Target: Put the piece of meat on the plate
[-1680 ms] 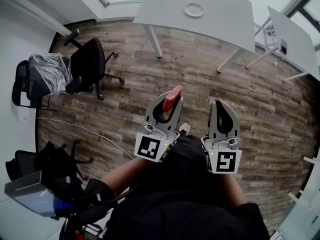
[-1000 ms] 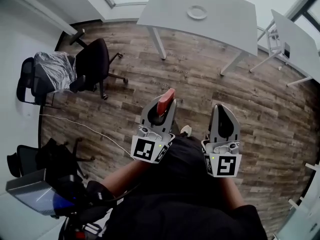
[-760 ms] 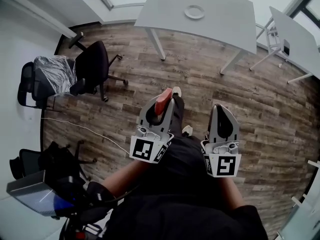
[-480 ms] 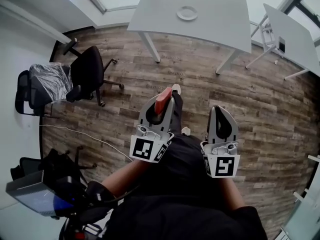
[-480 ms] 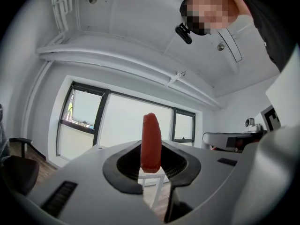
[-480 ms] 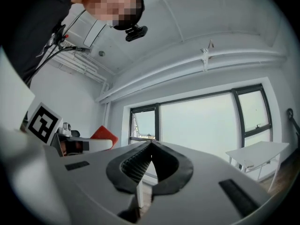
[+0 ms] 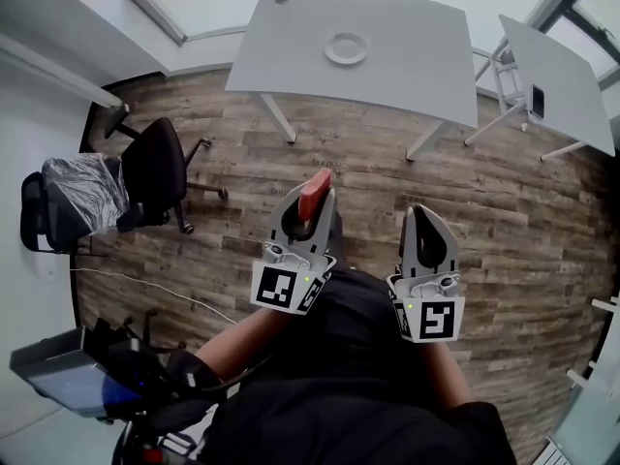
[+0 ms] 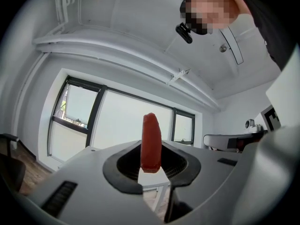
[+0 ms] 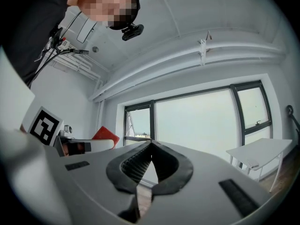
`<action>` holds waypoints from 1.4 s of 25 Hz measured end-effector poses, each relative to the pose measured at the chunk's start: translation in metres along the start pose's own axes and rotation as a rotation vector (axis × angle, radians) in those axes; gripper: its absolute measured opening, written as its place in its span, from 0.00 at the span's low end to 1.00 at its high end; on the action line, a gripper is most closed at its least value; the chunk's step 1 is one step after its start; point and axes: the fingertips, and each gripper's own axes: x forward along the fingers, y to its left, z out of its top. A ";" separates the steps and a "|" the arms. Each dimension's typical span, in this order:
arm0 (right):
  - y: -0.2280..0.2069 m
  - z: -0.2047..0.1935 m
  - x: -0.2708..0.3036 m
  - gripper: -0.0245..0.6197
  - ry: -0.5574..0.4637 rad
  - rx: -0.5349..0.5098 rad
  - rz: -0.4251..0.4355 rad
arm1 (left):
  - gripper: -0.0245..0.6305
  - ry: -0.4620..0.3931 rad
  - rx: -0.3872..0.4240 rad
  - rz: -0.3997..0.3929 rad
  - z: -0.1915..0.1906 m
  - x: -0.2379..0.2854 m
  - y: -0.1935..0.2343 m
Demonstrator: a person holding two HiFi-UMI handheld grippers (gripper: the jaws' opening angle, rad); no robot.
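Note:
A red piece of meat [image 7: 313, 194] stands upright between the jaws of my left gripper [image 7: 315, 200], which is shut on it. In the left gripper view the meat [image 8: 151, 142] sticks up above the dark pads [image 8: 123, 165]. My right gripper [image 7: 423, 213] is held level beside the left one, shut and with nothing in it; its jaws meet at their tips [image 9: 151, 145]. From the right gripper view the meat [image 9: 104, 135] shows at the left. A white plate [image 7: 346, 47] lies on the grey table [image 7: 417, 37] well ahead of both grippers, across the wooden floor.
A second grey table [image 7: 557, 85] stands at the right. A black office chair [image 7: 160, 168] and a chair with a plastic-wrapped back [image 7: 73, 197] stand at the left. A thin cable [image 7: 165, 284] runs over the floor. Large windows fill the far wall.
Both grippers have been carried forward across the floor; the table and plate now lie nearer and lower in the head view. The left grip on the meat is unchanged.

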 end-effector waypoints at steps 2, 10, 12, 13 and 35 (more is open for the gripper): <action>-0.008 -0.001 0.024 0.05 0.002 0.027 0.020 | 0.18 0.006 -0.001 -0.001 0.002 0.020 0.013; -0.044 0.003 0.133 0.05 0.048 0.058 0.025 | 0.18 0.024 -0.013 0.016 0.021 0.093 0.077; -0.039 0.002 0.166 0.05 0.061 0.055 0.055 | 0.18 0.022 -0.024 0.031 0.028 0.110 0.104; -0.035 0.002 0.181 0.05 0.069 0.052 0.070 | 0.18 0.021 -0.028 0.035 0.031 0.117 0.116; -0.029 -0.004 0.329 0.05 0.117 -0.033 0.000 | 0.18 0.010 -0.099 0.022 0.038 0.207 0.241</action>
